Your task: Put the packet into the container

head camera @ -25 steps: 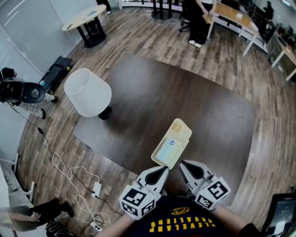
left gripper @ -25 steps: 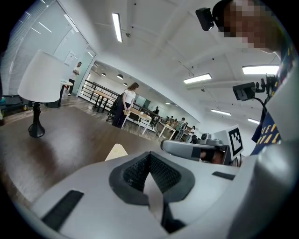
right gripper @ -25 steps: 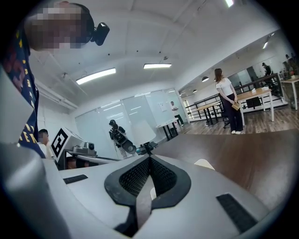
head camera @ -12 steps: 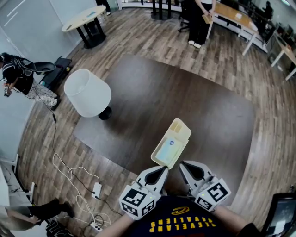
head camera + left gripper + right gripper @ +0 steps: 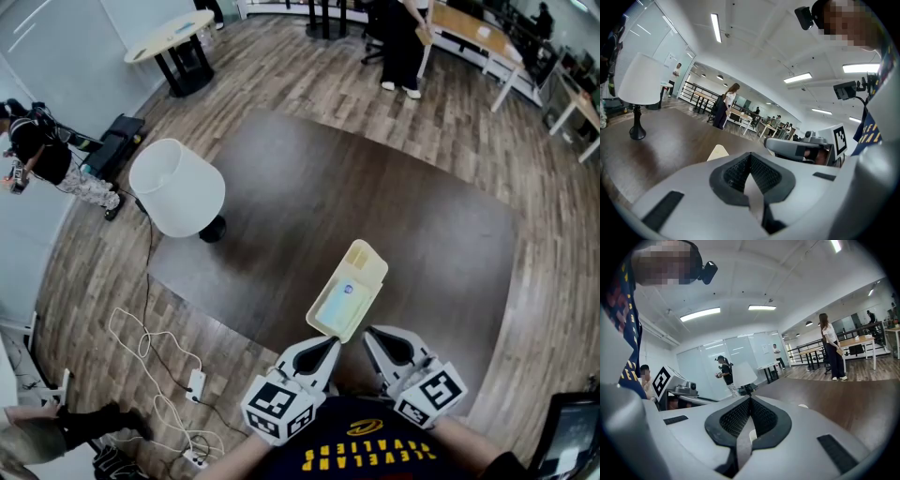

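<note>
A pale yellow oblong container (image 5: 349,290) lies on the dark brown table (image 5: 356,202) near its front edge. A light blue packet (image 5: 339,302) lies inside the container, in its nearer part. My left gripper (image 5: 330,346) sits just short of the container's near end, jaws shut and empty. My right gripper (image 5: 373,337) is beside it to the right, also shut with nothing held. In the left gripper view only a corner of the container (image 5: 718,152) shows past the closed jaws (image 5: 750,161). The right gripper view shows closed jaws (image 5: 750,406) and the table beyond.
A white lampshade on a black base (image 5: 178,188) stands at the table's left edge. Cables and a power strip (image 5: 195,382) lie on the wood floor at left. A person (image 5: 42,159) moves at far left; another person (image 5: 403,47) stands by desks at the back.
Both grippers, the container and the packet have stayed put. Only the person at the far left of the head view has shifted position.
</note>
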A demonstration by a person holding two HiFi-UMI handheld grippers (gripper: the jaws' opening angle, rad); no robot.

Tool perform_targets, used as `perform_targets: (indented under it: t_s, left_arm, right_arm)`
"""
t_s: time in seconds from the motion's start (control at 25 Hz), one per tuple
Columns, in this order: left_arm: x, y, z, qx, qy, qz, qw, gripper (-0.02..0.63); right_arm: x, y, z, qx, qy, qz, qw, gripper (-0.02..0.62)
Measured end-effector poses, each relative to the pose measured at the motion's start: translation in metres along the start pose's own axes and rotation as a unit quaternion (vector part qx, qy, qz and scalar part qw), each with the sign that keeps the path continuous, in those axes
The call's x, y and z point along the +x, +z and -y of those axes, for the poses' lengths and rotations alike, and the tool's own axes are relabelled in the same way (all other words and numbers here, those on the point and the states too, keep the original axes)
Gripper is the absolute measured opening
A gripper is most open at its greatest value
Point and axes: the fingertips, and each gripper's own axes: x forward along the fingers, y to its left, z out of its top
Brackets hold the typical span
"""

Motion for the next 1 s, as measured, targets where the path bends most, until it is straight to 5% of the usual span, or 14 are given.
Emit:
perform_targets:
  t_s: [0.8,1.0]
  left_arm:
    - [0.004,-0.012,-0.009,-0.002,-0.001,-0.012,0.9999,0.000]
    - [-0.012,-0.015,-0.035,-0.004,0.055,-0.006,0.9985,0.000]
  right_arm:
    - [0.006,-0.007,0.001,-0.003,-0.004,0.000,1.000,0.009]
    - [0.033,-0.022,-0.007,-0.009,0.042,-0.004,0.999,0.009]
